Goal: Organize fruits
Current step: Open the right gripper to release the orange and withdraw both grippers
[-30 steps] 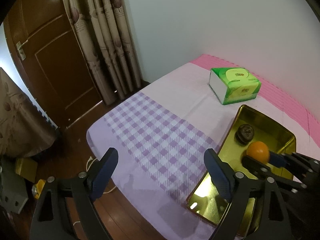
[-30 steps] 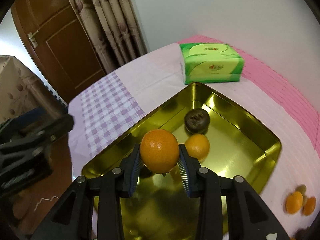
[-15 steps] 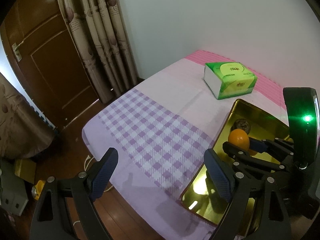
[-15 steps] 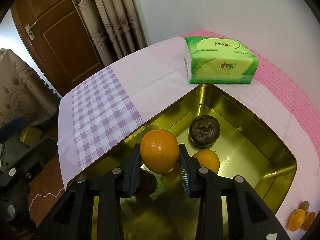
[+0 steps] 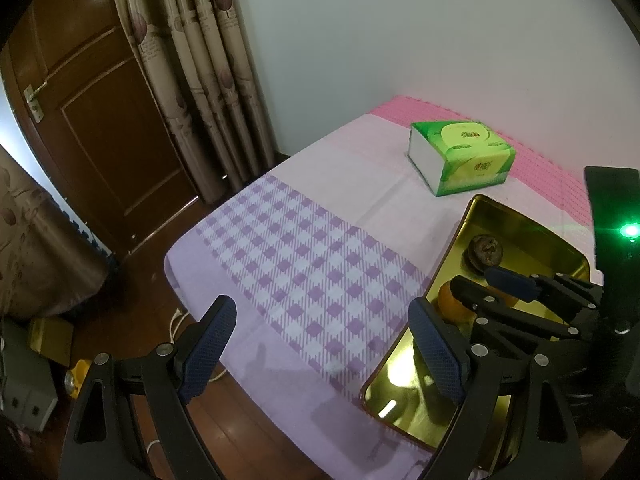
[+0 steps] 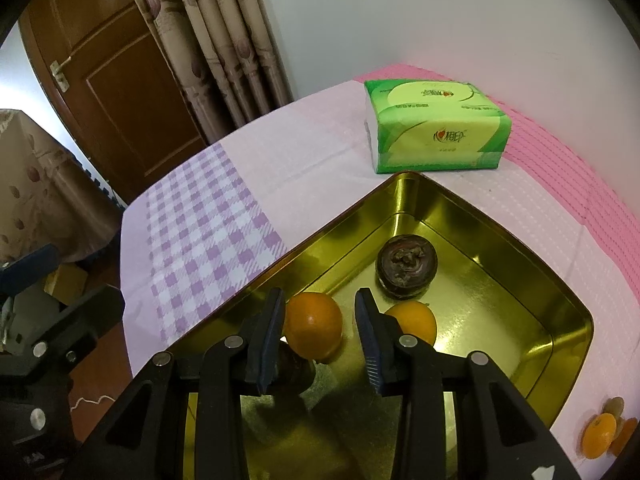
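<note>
Right wrist view: the right gripper (image 6: 320,332) stands with jaws parted around the round orange fruit (image 6: 314,330), which lies between them inside the shiny gold metal tray (image 6: 472,216), touching the left pad, clear of the right.

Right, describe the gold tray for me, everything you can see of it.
The gold tray is a shiny, mirror-like rectangular metal pan with rounded corners and sloped walls, sitting flat on the pink and purple checked cloth, just in front of the green tissue pack. Inside lie two oranges and two dark round fruits. The right tongs reach into it.
</note>
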Demonstrator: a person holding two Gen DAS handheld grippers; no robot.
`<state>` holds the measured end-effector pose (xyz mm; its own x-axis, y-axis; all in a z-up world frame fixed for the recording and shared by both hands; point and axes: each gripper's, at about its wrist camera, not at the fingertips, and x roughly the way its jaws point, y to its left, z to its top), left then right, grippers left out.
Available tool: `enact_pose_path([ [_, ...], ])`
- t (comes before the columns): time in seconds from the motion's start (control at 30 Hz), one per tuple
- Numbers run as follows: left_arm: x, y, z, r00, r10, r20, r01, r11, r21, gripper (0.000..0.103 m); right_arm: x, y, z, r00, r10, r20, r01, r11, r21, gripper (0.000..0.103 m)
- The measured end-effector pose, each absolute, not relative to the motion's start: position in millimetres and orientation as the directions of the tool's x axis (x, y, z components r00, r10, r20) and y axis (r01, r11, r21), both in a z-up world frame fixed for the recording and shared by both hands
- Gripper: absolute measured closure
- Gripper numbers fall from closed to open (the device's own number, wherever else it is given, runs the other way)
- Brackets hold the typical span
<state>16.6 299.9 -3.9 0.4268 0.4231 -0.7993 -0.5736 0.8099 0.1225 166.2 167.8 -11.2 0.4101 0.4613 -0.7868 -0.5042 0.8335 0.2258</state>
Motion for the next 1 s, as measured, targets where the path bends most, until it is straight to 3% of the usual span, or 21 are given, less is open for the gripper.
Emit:
enact_pose_path([
  [0.63, 17, 286, -1, 0.434, 0.43, -0.792, -0.543, 0.826, 0.152, 0.014, 105, 110, 17, 0.528, 0.54, -0.656, -0.436, 0.835, 0.337, 0.065],
  [1.0, 19, 270, -1, 0.439, 0.44, -0.783, -0.511, 0.839, 0.185, 0.014, 37, 32, 23, 0.625, 0.449, -0.638, -0.354, 0.892, 0.281, 0.05],
])
